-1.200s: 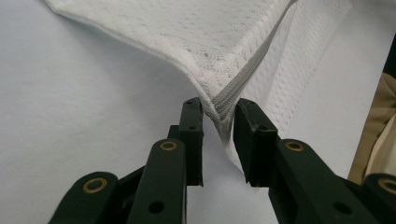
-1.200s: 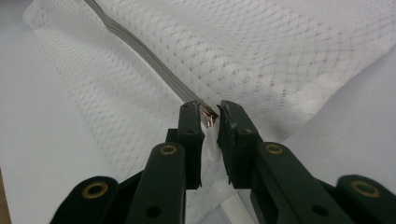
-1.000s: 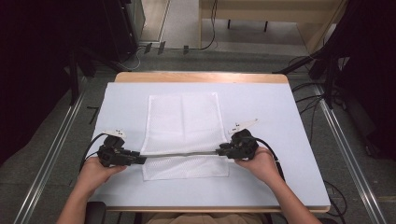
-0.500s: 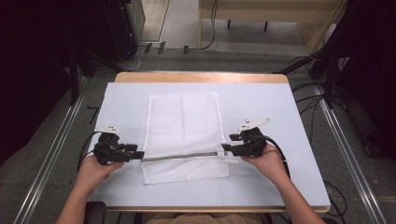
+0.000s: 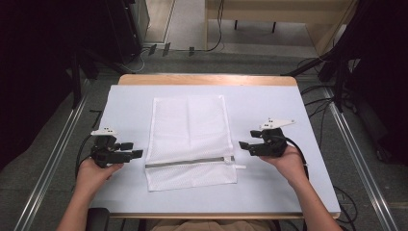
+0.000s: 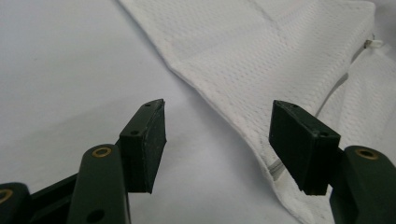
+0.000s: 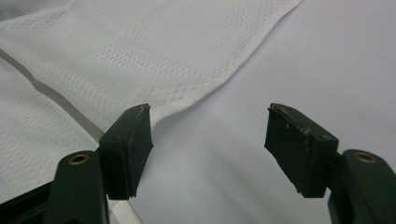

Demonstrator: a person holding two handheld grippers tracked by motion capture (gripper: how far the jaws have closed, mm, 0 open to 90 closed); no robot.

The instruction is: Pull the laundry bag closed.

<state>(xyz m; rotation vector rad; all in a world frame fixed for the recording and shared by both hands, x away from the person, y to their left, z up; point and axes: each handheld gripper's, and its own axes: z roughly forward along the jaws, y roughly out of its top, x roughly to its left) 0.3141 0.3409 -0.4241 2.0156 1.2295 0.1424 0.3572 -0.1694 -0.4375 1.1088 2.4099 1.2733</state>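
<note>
The fingers (image 6: 144,140) of the left gripper (image 5: 115,153) stand wide apart with nothing between them but bare desk; the gap looks straight at the near side edge of the white mesh bag (image 5: 188,139), which lies just beyond the fingertips and, in the left gripper view, runs under the right-hand finger without being touched by it. The right gripper (image 5: 262,143) is the mirror of this; its fingers (image 7: 128,144) are spread just as wide and grip nothing, and in the right gripper view the bag's opposite edge curves past the left-hand finger, with the grey zipper (image 5: 190,162) running away from that finger across the mesh.

Outward from both pairs of fingers, the bag lies flat and smooth between the two grippers, long side pointing away from the person, the zipper crossing it near the end closest to them; a small white pull tab (image 5: 239,167) sticks out at the zipper's end nearer the right gripper. Each hand rests low on the pale desk (image 5: 298,106), level with the zipper line (a likely reason for that height is that the zipper ends are the natural places to pinch).

Judging by the symmetry, the grippers are parked just off the cloth so it stays undisturbed and flat; whether they are about to close on the edges cannot be told from this.
</note>
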